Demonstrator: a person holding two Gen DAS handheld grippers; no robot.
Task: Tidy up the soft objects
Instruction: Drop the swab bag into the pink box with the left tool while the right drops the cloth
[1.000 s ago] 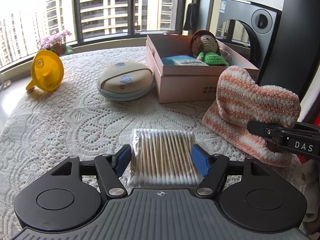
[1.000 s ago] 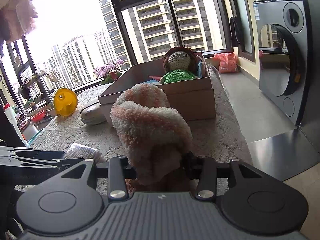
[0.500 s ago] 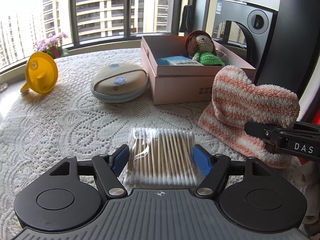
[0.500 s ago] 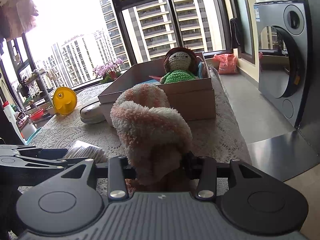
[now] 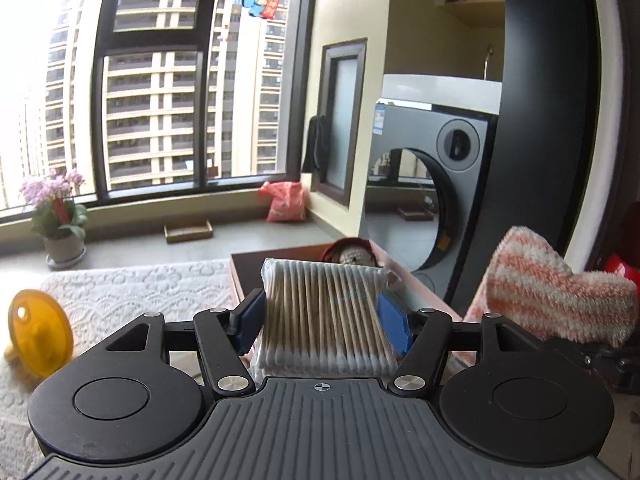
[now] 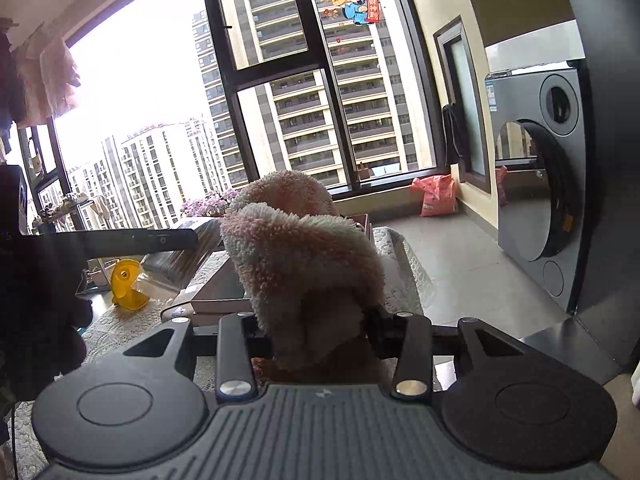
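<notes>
Both of my grippers have come up off the table since a second ago, so the white lace tablecloth (image 5: 132,284) now sits lower in my view and the windowsill shows behind it. Biggest thing out there is the grey front-loading washing machine (image 6: 544,184) off to the right. Next down is the open pink cardboard box (image 5: 244,276) on the cloth, with the red-hatted crochet doll (image 5: 354,254) poking up inside it, mostly hidden behind what I'm carrying. My right gripper (image 6: 322,336) is clamped tight on the fluffy pink-and-white striped towel (image 6: 300,248), which bunches up above the fingers and blocks most of the box from that side; from the left camera that same towel (image 5: 548,292) hangs in the air just right of the box. My left gripper (image 5: 322,326) has its blue pads (image 5: 250,322) squeezed against both sides of the clear plastic pack of wooden cotton swabs (image 5: 324,312), held up in front of the box, above the cloth. Smallest bit is the yellow plastic funnel (image 5: 40,338), down left on the cloth.
</notes>
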